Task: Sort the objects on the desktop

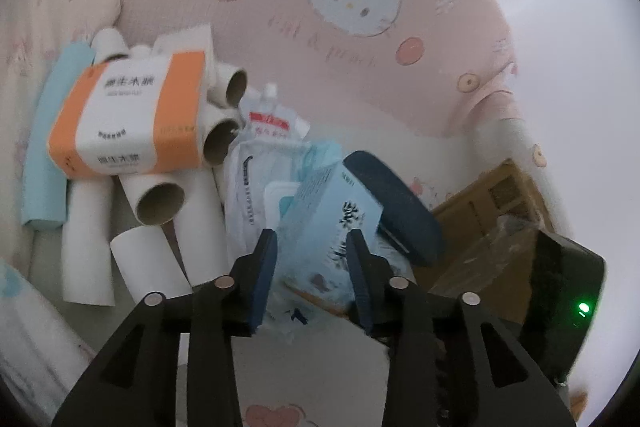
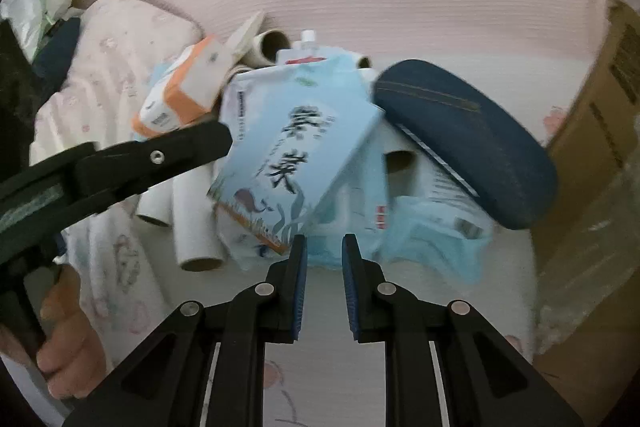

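Left claw [image 1: 312, 239] has its jaws apart, and the blue box [image 1: 328, 211] sits tilted between its tips. We see no pad clamping the box, which looks loose and blurred. Right claw [image 2: 324, 241] has its jaws nearly together with a narrow gap. The edge of a pale blue pack [image 2: 424, 235] reaches in between its tips, but we cannot tell whether the pads pinch it. From the right claw, the box is just ahead and slightly left, leaning on the pile. A dark blue case [image 2: 468, 143] lies ahead to the right, resting on the pack and touching the box's far corner. From the left claw, card tubes [image 1: 160, 203] lie ahead to the left. An orange pack [image 1: 128, 115] lies on top of them, further out. A spouted pouch [image 1: 268, 123] stands straight ahead, behind the box. A brown carton [image 1: 480, 211] is off to the right, with a black device [image 1: 568, 287] showing a green light near it. Everything lies on a pink cartoon sheet [image 1: 280, 7]. In the right view a hand [image 2: 68, 347] grips the left claw's handle at lower left.
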`<state>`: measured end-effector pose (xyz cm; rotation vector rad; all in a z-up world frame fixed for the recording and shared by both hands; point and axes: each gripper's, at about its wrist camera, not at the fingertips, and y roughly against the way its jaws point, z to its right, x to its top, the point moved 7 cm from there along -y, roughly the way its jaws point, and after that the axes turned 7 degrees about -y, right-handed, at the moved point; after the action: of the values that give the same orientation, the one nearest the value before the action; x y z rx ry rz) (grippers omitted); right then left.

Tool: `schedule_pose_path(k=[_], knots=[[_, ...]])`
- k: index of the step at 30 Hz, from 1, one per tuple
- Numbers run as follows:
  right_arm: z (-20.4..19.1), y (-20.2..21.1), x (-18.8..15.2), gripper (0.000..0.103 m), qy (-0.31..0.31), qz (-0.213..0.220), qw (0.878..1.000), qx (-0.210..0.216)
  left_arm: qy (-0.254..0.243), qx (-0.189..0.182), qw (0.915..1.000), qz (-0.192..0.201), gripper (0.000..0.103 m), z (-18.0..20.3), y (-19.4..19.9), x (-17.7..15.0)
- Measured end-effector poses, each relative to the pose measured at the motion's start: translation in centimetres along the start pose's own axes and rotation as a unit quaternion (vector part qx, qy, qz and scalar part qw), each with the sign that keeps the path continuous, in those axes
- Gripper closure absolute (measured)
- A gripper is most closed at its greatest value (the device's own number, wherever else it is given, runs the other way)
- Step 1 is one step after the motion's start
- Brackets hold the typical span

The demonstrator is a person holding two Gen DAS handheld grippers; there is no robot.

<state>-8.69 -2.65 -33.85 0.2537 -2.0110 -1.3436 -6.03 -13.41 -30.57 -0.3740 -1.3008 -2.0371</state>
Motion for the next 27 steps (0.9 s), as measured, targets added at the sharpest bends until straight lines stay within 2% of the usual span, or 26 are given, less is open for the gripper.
schedule_pose_path(k=[5,9,16,18,19,23,24,26,27], knots=[[-2.1,-0.1,0.3,0.088,0.021,0.011,1.000,0.011,0.025,0.002,0.9994,-0.024,0.061,-0.5,0.0,-1.6],[-3.0,-0.2,0.3,0.088,0.044,0.019,0.999,0.006,0.045,-0.006,0.9989,-0.011,0.061,-1.0,0.0,-1.3],[-2.7,0.0,0.3,0.088,0.041,0.022,0.999,0.015,0.076,-0.030,0.9964,-0.021,0.061,-1.7,-1.7,-0.9],[-2.5,0.0,0.3,0.088,0.043,0.022,0.999,0.015,0.071,-0.018,0.9971,-0.023,0.061,-1.8,-2.2,-0.9],[-2.5,0.0,0.3,0.088,0.045,0.022,0.999,0.014,0.067,0.004,0.9972,-0.033,0.062,-2.3,-2.7,-1.1],[-2.1,0.2,-0.1,0.087,0.054,0.027,0.998,0.001,0.088,-0.015,0.9953,-0.037,0.064,-2.7,-3.1,-1.2],[-1.8,0.1,-0.3,0.082,0.057,0.024,0.998,-0.003,0.090,-0.017,0.9951,-0.037,0.064,-2.9,-3.1,-1.2],[-1.4,0.0,-0.7,0.056,0.065,0.018,0.998,-0.008,0.093,-0.019,0.9948,-0.037,0.064,-3.0,-3.1,-1.2],[-1.2,0.1,-0.9,0.037,0.072,0.021,0.997,-0.007,0.092,-0.019,0.9949,-0.036,0.064,-2.9,-3.2,-1.3]])
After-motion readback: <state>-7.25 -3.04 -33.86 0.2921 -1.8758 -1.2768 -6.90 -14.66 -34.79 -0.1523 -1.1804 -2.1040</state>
